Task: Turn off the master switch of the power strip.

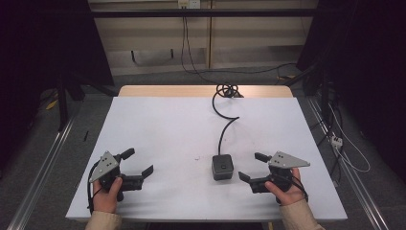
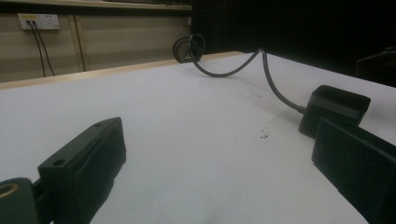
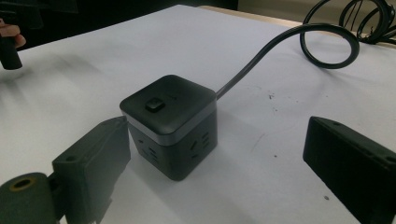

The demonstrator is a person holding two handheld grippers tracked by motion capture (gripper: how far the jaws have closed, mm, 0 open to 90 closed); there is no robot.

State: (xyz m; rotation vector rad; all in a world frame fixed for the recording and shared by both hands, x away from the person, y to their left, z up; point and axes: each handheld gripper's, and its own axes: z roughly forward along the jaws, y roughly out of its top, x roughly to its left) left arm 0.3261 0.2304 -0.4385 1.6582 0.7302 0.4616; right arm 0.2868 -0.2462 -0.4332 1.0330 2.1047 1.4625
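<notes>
Entry: I see the black cube socket [image 1: 222, 166] sitting flat on the white table [image 1: 158, 129], near the front edge and a little right of centre. It is upright, with a small push button [image 3: 154, 105] on its top face and outlet slots on the side walls facing my right tongs.

Right tongs [image 1: 252, 166]: jaws spread wide, holding nothing. They rest low at the table, just right of the cube. In the right gripper view one jaw stands just beside the cube's near corner, possibly touching it; I cannot tell. The other jaw is well apart from it, with bare table between.

Left tongs [image 1: 139, 162]: jaws also spread, empty, near the front left of the table and well apart from the cube. From the left gripper view the cube [image 2: 334, 111] sits just beyond the right-hand jaw.

Surroundings: the cube's black cable [image 1: 224, 125] leaves its far side, curves in an S across the table and ends in a loose coil [image 1: 228, 90] at the far edge. A few small dark specks [image 3: 271, 96] lie on the sheet near the cable. Nothing stands between either tongs and the cube. Beyond the table, a wall socket plate [image 2: 38, 21] with two leads plugged in.
</notes>
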